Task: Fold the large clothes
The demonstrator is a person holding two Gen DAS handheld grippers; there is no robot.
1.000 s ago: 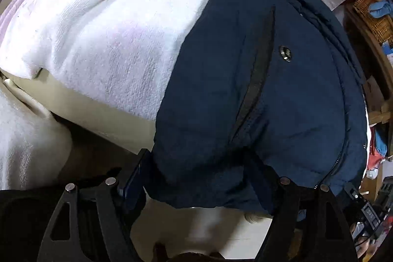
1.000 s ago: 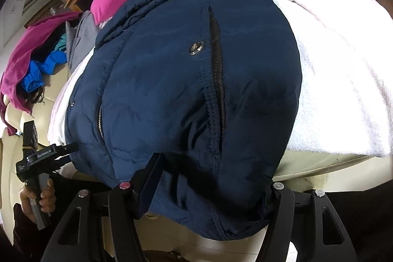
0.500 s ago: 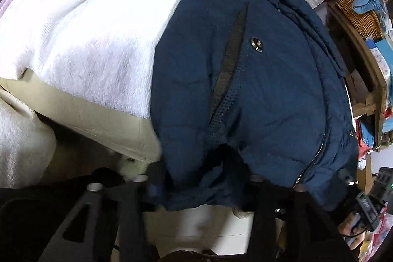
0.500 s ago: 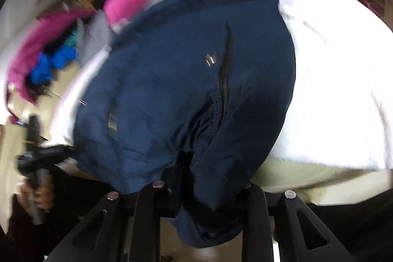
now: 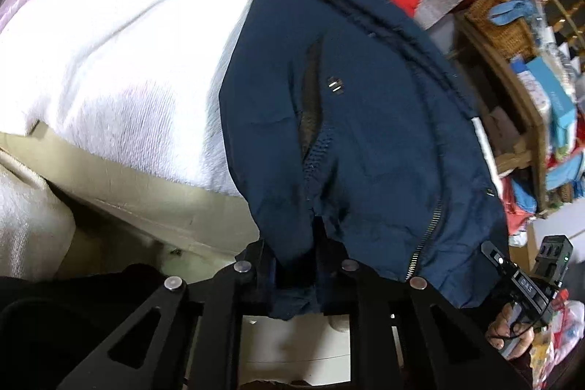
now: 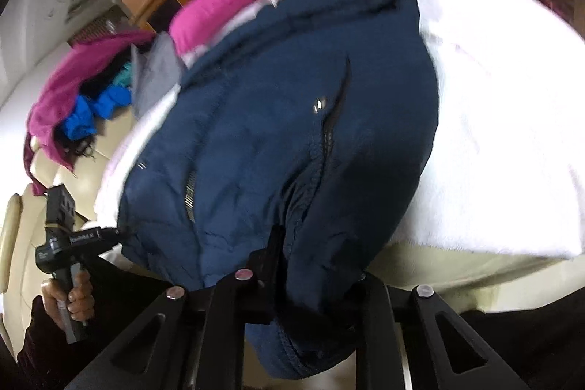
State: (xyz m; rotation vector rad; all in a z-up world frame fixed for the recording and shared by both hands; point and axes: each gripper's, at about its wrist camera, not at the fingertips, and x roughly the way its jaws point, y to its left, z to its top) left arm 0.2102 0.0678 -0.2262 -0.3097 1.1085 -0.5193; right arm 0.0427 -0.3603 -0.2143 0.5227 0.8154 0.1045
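Only right view shows blue clothes (image 6: 91, 112) behind jacket (image 6: 274, 134)

A lived-in home room. Cream leather sofa (image 6: 22, 218) heaped with magenta and blue clothes (image 6: 73, 105); white fluffy blanket (image 5: 120, 61) spread over cream upholstery; wooden shelf unit (image 5: 526, 119) crammed with a wicker basket (image 5: 501, 24), boxes, and household clutter.

Both grippers, open a sec ago: left gripper (image 5: 294, 275) now pinches navy jacket (image 5: 365, 134) hem; right gripper (image 6: 310, 284) closing on hem too.
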